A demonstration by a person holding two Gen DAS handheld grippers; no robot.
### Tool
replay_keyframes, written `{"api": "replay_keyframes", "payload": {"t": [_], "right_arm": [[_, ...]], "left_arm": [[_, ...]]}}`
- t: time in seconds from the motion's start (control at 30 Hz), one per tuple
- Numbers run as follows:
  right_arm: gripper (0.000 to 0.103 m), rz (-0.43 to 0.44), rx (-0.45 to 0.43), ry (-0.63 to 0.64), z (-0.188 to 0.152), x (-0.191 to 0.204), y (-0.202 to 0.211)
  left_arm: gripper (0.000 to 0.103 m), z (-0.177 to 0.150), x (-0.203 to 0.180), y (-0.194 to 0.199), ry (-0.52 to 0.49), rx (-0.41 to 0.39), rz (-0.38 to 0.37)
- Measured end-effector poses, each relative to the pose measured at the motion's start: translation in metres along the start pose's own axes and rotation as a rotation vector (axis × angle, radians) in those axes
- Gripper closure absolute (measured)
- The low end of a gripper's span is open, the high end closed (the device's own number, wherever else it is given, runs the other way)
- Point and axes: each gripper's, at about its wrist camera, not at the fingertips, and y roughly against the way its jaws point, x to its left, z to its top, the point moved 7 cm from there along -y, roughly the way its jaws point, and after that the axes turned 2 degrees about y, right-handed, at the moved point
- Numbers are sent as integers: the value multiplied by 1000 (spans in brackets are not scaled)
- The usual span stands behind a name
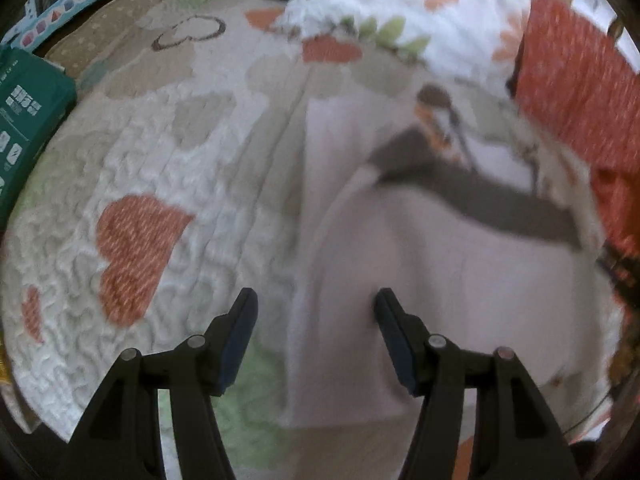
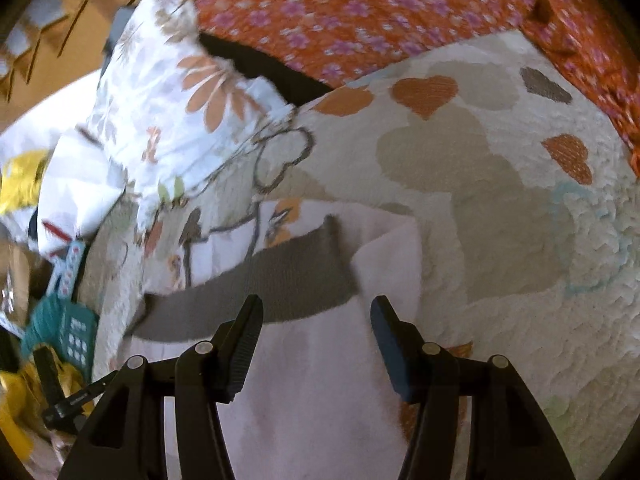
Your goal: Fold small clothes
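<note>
A small pale pink garment (image 1: 432, 264) with a dark grey-brown band (image 1: 472, 196) lies on a quilted bedspread with hearts (image 1: 152, 184). My left gripper (image 1: 316, 312) is open and empty, its fingers over the garment's left edge. In the right wrist view the same pink garment (image 2: 320, 368) with its dark band (image 2: 288, 280) lies under my right gripper (image 2: 316, 320), which is open and empty above it. The left view is blurred.
A white floral pillow (image 2: 168, 108) lies at the back left. An orange flowered cloth (image 2: 360, 12) is at the back and also shows in the left wrist view (image 1: 572, 92). A green box (image 1: 28, 120) is at the left edge.
</note>
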Motion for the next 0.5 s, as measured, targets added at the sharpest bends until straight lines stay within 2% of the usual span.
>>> {"api": "replay_keyframes", "payload": {"t": [0.03, 0.07, 0.13, 0.2, 0.23, 0.3, 0.33, 0.43, 0.5], "right_arm": [[42, 3, 2, 23, -3, 8, -1], [42, 4, 7, 50, -7, 16, -3], [42, 7, 17, 116, -18, 37, -9], [43, 23, 34, 172, -34, 62, -16], [45, 32, 40, 192, -41, 72, -18], [46, 55, 60, 261, -58, 107, -29], [47, 68, 74, 296, -64, 122, -35], [47, 113, 114, 374, -79, 181, -62], [51, 164, 164, 413, -88, 224, -86]], "left_arm": [[49, -4, 2, -3, -24, 19, 30], [67, -5, 5, -5, -35, 25, 55], [85, -1, 12, -5, -29, 23, 84], [86, 9, 22, 1, -14, -8, 149], [89, 13, 27, 3, -23, -25, 206], [90, 19, 37, 6, -37, -49, 323], [90, 20, 41, 4, -19, -35, 312], [90, 18, 49, 3, 94, 12, 161], [90, 20, 55, 16, 148, -13, 105]]}}
